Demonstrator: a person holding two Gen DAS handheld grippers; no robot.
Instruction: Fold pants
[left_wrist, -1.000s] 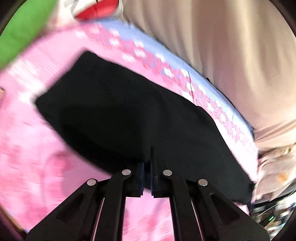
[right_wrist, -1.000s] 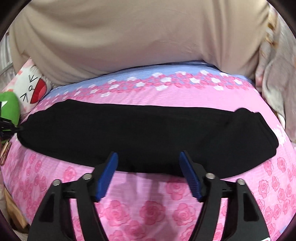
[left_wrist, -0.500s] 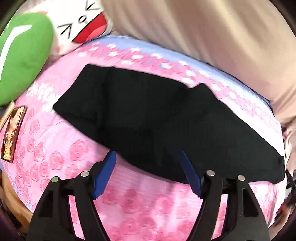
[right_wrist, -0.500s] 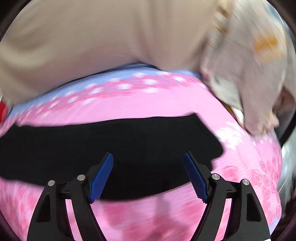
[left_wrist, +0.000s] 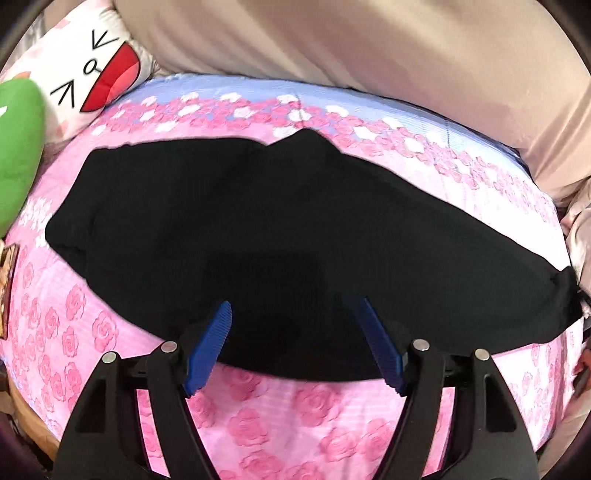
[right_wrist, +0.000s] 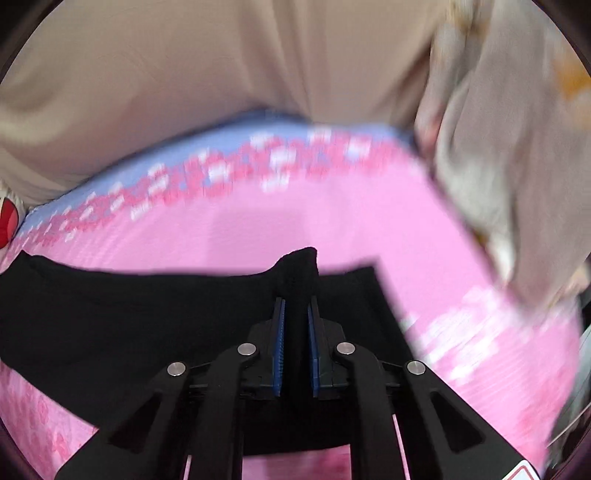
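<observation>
1. In the left wrist view we see the whole black pants lying flat in a long band across the pink rose-print bed sheet, with one small peak sticking up on the far edge.
2. Only that view shows the white cartoon-face pillow and the green plush at the upper left, beyond the end of the pants.
3. In the right wrist view we see only the other end of the pants. It is heavily blurred, and a grey patterned cloth sits at the right edge of the bed.
4. A beige cover backs the bed in both views.
5. Left gripper: blue fingers spread wide, nothing between them, tips hovering over the near edge of the pants, tilted steeply down.
6. Right gripper: fingers narrow, pinched on a raised fold of the pants that pokes up past the tips; it also points down.
</observation>
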